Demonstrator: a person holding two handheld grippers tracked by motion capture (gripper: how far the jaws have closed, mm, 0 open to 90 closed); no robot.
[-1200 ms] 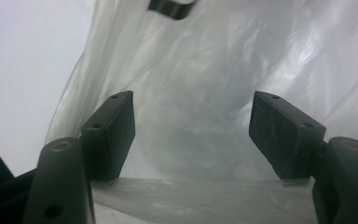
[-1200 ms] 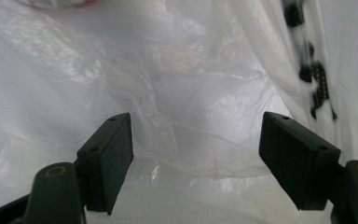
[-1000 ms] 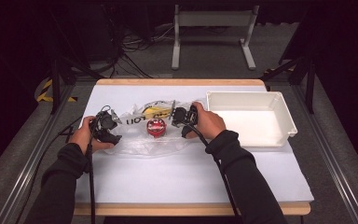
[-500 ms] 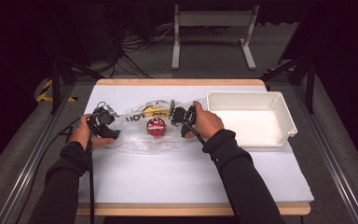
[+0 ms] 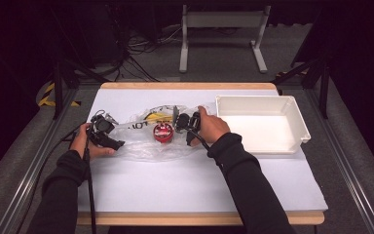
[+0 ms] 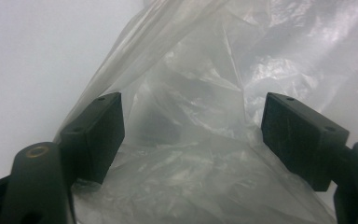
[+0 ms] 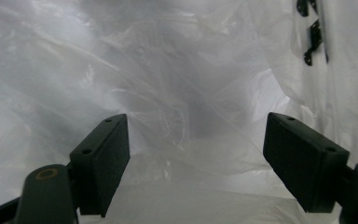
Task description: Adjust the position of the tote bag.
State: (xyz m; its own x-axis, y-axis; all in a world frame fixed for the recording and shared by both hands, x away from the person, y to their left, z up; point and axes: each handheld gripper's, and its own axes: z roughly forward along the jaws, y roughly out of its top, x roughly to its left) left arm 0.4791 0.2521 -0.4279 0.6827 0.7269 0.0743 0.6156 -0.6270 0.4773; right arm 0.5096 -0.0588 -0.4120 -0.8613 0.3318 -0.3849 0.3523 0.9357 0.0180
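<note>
Bag: clear plastic bag (image 5: 146, 139) lying crumpled flat on the white table sheet (image 5: 185, 185), between the two grippers, left of the white bin (image 5: 258, 124).
Contents: red round item (image 5: 162, 132) near bag middle, yellow item (image 5: 158, 116) behind it (both seen through film, exact type unclear).
Left gripper: left gripper (image 5: 108, 139) at bag's left end; jaws spread and just been opening, loose film (image 6: 186, 140) bunched between them, pads not pressing it, so released.
Right gripper: right gripper (image 5: 181, 122) at bag's right side near the red item; jaws also spread, film (image 7: 191, 116) ahead and between, nothing pinched.
Step (judged): re-gripping the bag edges to open or lift it, not yet holding.
Risk 1: closing on one layer only, then bag mouth stays shut or film slides out (slick, thin).
Risk 2: pinching a thick bunch, then pulling drags the whole bag and rolls the red item out onto the table.
Risk 3: uneven lift from one side, contents sliding to the low end, away from the bin.
Risk 4: pulling hard both ways, film tearing.
</note>
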